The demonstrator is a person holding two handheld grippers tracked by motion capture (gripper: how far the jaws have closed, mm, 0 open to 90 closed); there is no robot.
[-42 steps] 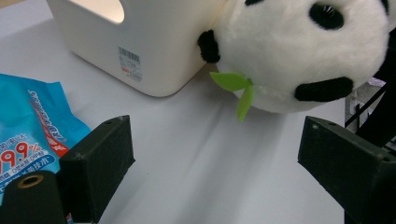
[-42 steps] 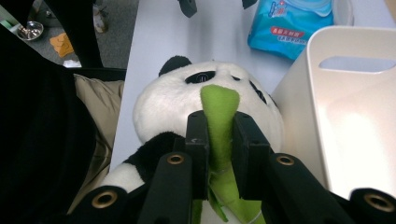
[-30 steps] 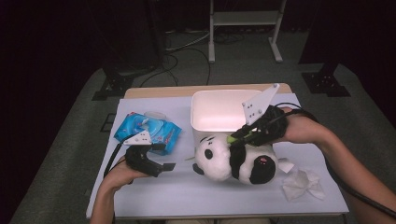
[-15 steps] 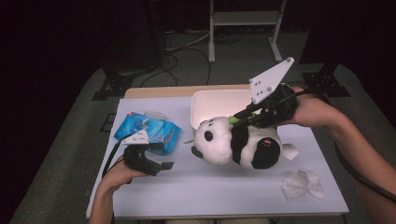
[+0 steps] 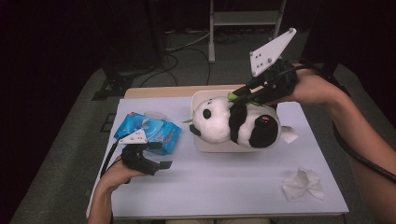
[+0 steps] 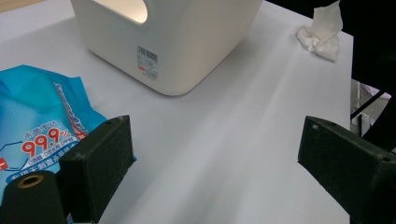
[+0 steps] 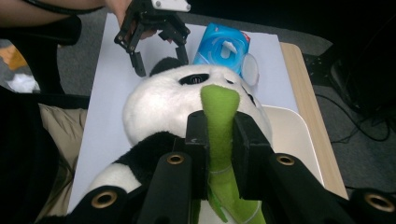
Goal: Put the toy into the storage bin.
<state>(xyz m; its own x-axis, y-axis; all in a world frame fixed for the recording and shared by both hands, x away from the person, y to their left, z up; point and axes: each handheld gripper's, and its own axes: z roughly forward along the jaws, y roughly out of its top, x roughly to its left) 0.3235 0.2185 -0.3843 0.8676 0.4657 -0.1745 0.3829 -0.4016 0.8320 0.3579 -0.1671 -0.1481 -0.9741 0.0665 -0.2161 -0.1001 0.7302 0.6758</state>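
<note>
The right gripper [image 7: 219, 135] has its fingers [image 7: 198, 140] clamped on the green bamboo stalk [image 7: 218, 112] of the plush panda [image 5: 236, 123], which has risen off the tabletop [image 5: 224, 182] since the earlier frame and now hangs over the white bin [image 5: 210, 145]. The left gripper [image 5: 156, 163] stays put beside the blue wet-wipe pack [image 5: 149, 130], fingers wide and empty. A crumpled tissue [image 5: 303, 183] lies unmoved at the near right.
</note>
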